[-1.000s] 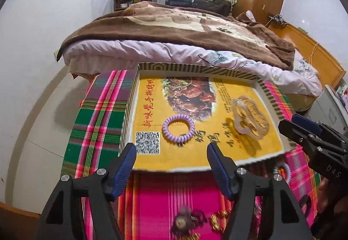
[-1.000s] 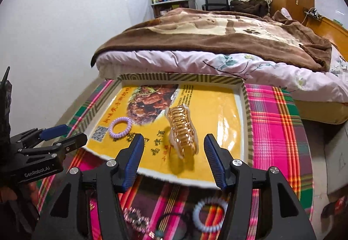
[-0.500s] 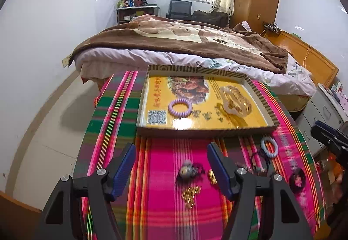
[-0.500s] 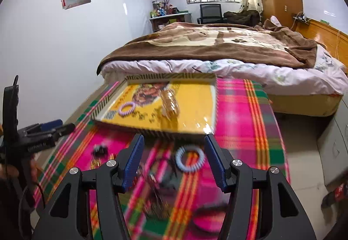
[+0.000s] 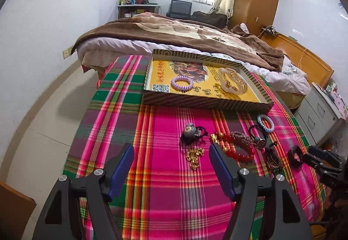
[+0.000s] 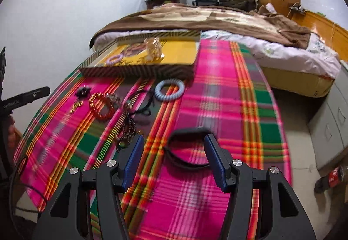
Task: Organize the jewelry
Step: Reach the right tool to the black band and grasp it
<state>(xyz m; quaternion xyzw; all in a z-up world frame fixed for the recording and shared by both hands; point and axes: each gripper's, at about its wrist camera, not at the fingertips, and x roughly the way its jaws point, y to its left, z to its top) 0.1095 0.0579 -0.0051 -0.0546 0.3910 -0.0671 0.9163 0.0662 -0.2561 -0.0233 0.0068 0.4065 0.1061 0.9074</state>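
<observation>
A striped cardboard tray (image 5: 206,103) at the table's far side holds a purple coil bracelet (image 5: 181,83) and a clear amber hair clip (image 5: 232,82). Loose on the plaid cloth lie a grey charm (image 5: 191,131), a gold chain (image 5: 194,156), a red bead bracelet (image 5: 239,149), a pale blue coil bracelet (image 6: 169,90) and dark beads (image 6: 127,129). My left gripper (image 5: 170,166) hovers over the cloth near the gold chain, its jaws opening with nothing between them. My right gripper (image 6: 174,153) is open around a black band (image 6: 187,130); only its right finger is near the band.
A bed (image 5: 184,37) with a brown blanket stands right behind the table. Grey drawers (image 6: 330,122) and a cola bottle (image 6: 332,178) on the floor are to the right. The cloth's near and right edges drop off to the tiled floor.
Both grippers have drawn back from the tray toward the near side of the table. The loose jewelry has come into view, and the black band now lies between the right fingers.
</observation>
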